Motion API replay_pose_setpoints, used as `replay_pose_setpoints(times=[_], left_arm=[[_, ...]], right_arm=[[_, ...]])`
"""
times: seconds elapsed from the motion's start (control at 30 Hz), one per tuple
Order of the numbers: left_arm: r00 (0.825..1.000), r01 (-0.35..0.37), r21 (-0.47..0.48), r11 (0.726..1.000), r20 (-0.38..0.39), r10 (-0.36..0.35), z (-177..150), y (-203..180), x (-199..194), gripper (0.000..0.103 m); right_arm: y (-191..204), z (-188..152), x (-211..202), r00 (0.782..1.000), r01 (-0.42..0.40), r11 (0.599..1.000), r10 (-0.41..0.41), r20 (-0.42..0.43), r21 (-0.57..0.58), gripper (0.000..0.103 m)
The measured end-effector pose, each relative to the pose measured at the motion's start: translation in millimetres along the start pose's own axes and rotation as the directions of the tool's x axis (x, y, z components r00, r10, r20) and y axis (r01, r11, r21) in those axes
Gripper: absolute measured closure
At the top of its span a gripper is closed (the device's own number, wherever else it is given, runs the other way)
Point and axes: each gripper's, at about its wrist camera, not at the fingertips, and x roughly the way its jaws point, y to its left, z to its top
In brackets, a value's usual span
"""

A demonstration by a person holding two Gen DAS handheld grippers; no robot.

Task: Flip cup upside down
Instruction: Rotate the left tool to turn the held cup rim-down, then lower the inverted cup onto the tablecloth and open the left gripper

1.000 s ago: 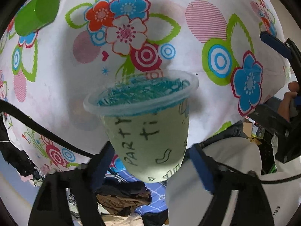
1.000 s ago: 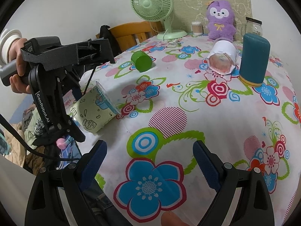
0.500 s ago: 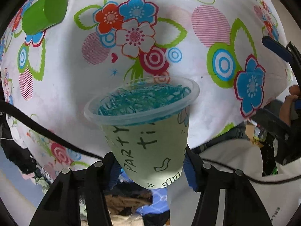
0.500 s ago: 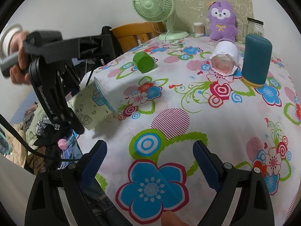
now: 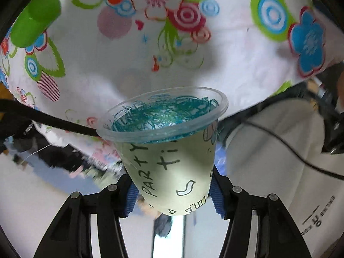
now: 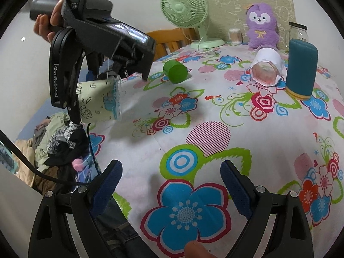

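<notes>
my left gripper (image 5: 172,195) has its blue-padded fingers (image 5: 131,197) pressed against both sides of the party cup (image 5: 169,161), low on its body near the base, so it's clamped tight on that cup. the cup is pale green with "party" lettered on it, a clear rim and blue scribble inside. in the right wrist view i see the cup (image 6: 99,101) held off the surface, tipped on its side with the rim pointing toward the middle of the flowered tablecloth (image 6: 215,133), its shadow falling just below on the cloth near the surface's edge. a bare hand (image 6: 51,10) grips the left gripper's (image 6: 75,107) handle above it.

my right gripper (image 6: 171,185) hangs low over the near edge, fingers (image 6: 107,182) spread wide with nothing between them, only a big blue flower print below.

further out, a green cup (image 6: 175,72) lies on its side, and in the left wrist view it (image 5: 34,19) sits at the top left corner. a white cup (image 6: 266,69) lies tipped over just beside an upright teal cylinder (image 6: 302,68). at the back stand a green desk fan (image 6: 185,8), a purple plush toy (image 6: 261,25), a glass jar (image 6: 297,32) and a tub of cotton swabs (image 6: 235,36). a pile of clothes (image 6: 53,142) sits off the surface's left edge.
</notes>
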Motion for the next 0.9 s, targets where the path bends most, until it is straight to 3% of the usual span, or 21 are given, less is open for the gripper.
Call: replay_pose_setpoints(times=[0.23,0.5,0.9], left_arm=[[0.987,-0.088,0.097,0.991,-0.125,0.1,21,-30,0,0.043],[0.967,-0.122,0.135,0.983,-0.206,0.148,51,-54,11,0.043],[0.973,-0.112,0.114,0.987,-0.187,0.133,58,-50,5,0.04]], right_arm=[[-8,-5,-2,1.0,-0.006,1.0,0.006,0.018,0.031,0.009],[-18,-9,-6,0.999,-0.008,0.998,0.006,0.032,0.063,0.009],[-22,-7,-3,0.999,-0.022,0.997,0.02,0.039,0.068,0.009]])
